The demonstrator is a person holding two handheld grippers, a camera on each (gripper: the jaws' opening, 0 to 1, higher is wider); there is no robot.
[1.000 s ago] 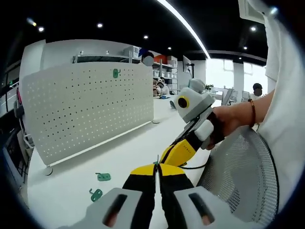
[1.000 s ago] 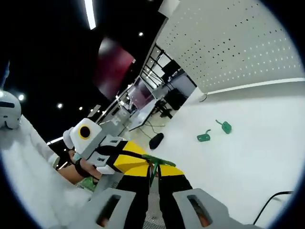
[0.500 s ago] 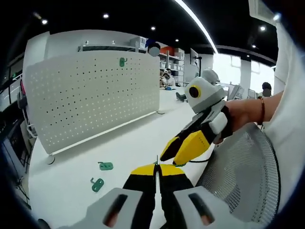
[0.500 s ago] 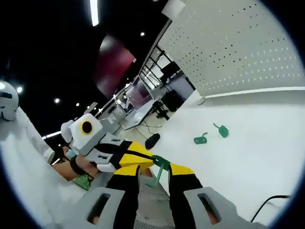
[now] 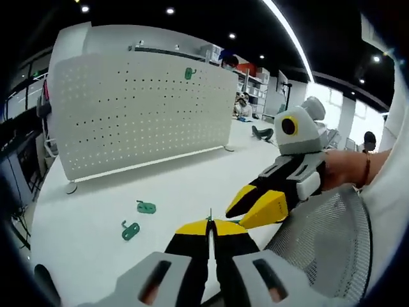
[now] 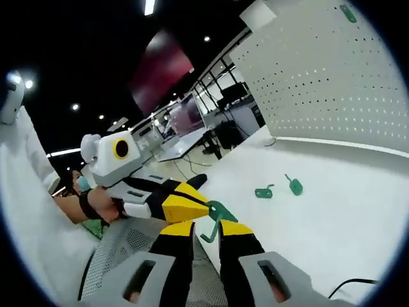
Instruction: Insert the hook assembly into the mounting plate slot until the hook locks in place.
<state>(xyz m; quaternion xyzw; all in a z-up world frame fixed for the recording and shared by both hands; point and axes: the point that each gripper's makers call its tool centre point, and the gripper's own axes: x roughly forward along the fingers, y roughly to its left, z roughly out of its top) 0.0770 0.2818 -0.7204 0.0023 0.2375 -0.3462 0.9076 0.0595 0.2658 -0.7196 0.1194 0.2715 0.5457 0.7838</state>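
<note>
A green hook (image 6: 220, 210) hangs in the air with my left gripper (image 6: 207, 206) shut on its top; the hook's lower end dangles between my right gripper's (image 6: 208, 227) parted jaws without being held. In the left gripper view the hook (image 5: 210, 216) is a thin green sliver pinched in my left gripper (image 5: 210, 224), and my right gripper (image 5: 234, 219) stands open just right of it. The white perforated mounting plate (image 5: 140, 115) stands upright at the table's far side, well away from both grippers, and appears again as the plate (image 6: 332, 77).
One green hook (image 5: 190, 73) is mounted near the plate's top. Two loose green hooks (image 5: 146, 207) (image 5: 130, 230) lie on the white table (image 5: 96, 211) between me and the plate. A white mesh chair back (image 5: 319, 246) sits close under the grippers.
My right gripper's jaws have opened off the green hook, leaving it in my shut left gripper. Both views have swung toward the plate.
</note>
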